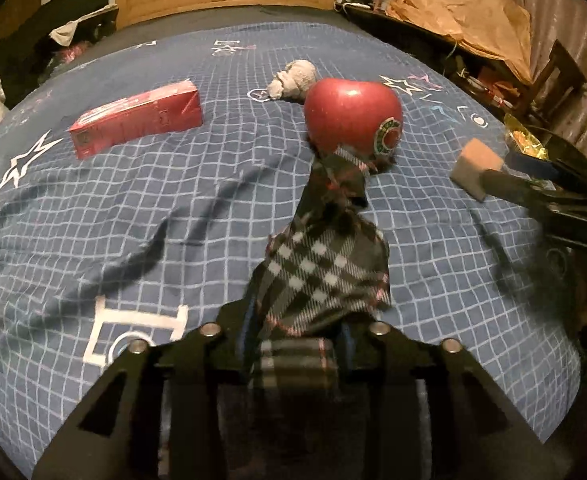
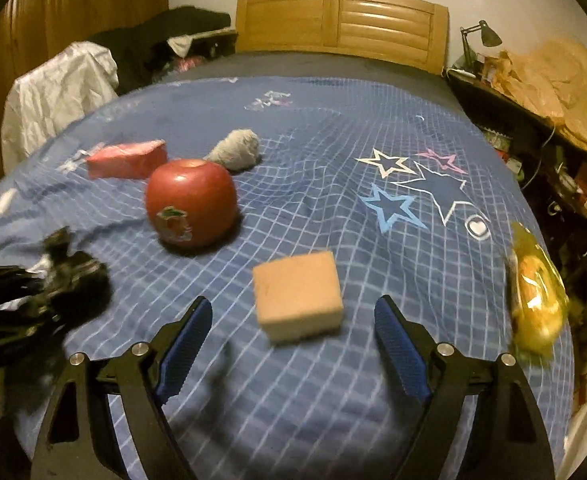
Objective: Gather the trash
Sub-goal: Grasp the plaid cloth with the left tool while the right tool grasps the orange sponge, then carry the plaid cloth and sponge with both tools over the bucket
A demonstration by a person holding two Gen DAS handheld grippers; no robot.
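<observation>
My left gripper [image 1: 297, 332] is shut on a black-and-white plaid cloth [image 1: 325, 276] that bunches up from between its fingers toward a red apple [image 1: 351, 118] with a sticker. In the right wrist view the same gripper and the plaid cloth [image 2: 77, 276] show blurred at the left edge. My right gripper [image 2: 293, 304] stands open over the bed, and a tan sponge block [image 2: 297, 296] lies just ahead between its blue pads [image 2: 185, 336], untouched. On the blue bedspread [image 2: 373, 240] also lie the apple [image 2: 191, 202], a red box [image 2: 127, 160], a grey crumpled wad [image 2: 235, 154] and a yellow wrapper [image 2: 537, 300].
A wooden headboard [image 2: 341, 24] closes the far end. Clothes pile up at the far left [image 2: 61, 92]. A cluttered dark desk with brown paper [image 2: 553, 84] and a lamp runs along the right side. The yellow wrapper lies at the bed's right edge.
</observation>
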